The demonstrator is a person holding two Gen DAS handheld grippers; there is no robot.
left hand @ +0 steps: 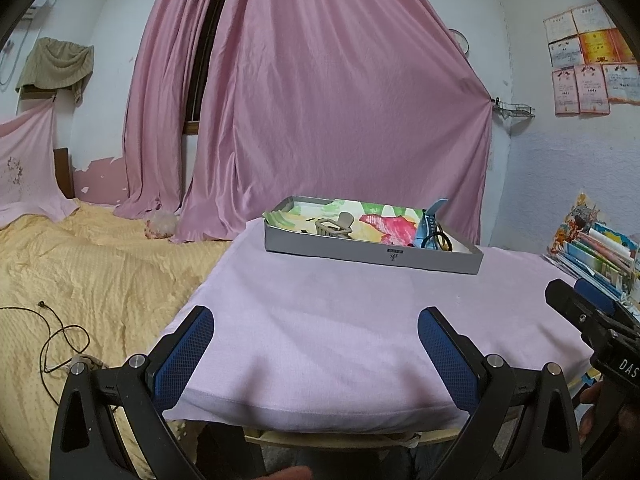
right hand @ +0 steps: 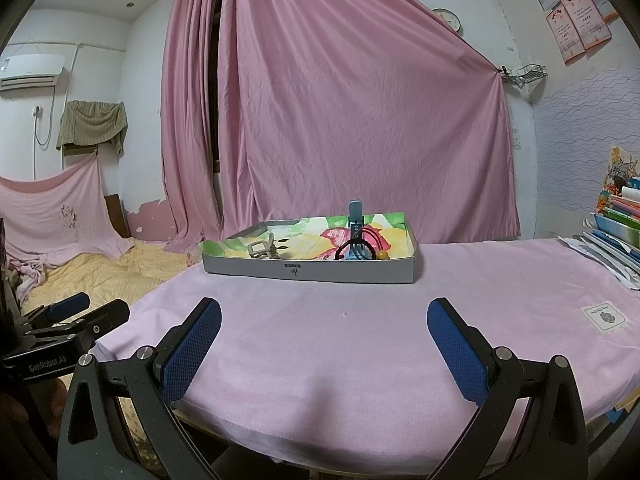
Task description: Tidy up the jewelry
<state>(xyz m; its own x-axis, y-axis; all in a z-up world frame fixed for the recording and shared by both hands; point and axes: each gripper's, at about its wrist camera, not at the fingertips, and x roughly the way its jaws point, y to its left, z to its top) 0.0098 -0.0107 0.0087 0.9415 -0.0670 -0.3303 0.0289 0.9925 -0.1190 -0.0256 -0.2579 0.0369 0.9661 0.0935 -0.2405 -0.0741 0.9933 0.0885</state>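
Both grippers hang low over the near edge of the pink cloth (right hand: 360, 340), empty. The left gripper (left hand: 316, 332) has its blue pads spread wide apart; the right gripper (right hand: 324, 326) likewise. At twelve o'clock, well beyond the fingertips, sits the shallow grey box (right hand: 308, 272) with a floral lining. Inside it – a beige hair claw (right hand: 262, 250) at its nine o'clock side, a blue watch strap (right hand: 355, 220) propped upright, and dark hair ties (right hand: 354, 250) around the strap's base.

Left hand-held gripper (right hand: 68, 312) body, at 9 o'clock in right wrist view: "SenRobot.AI"; right hand-held gripper (left hand: 580, 300) body, at 3 o'clock in left wrist view: "DAS", cut off; box (right hand: 312, 270) front label unreadable.
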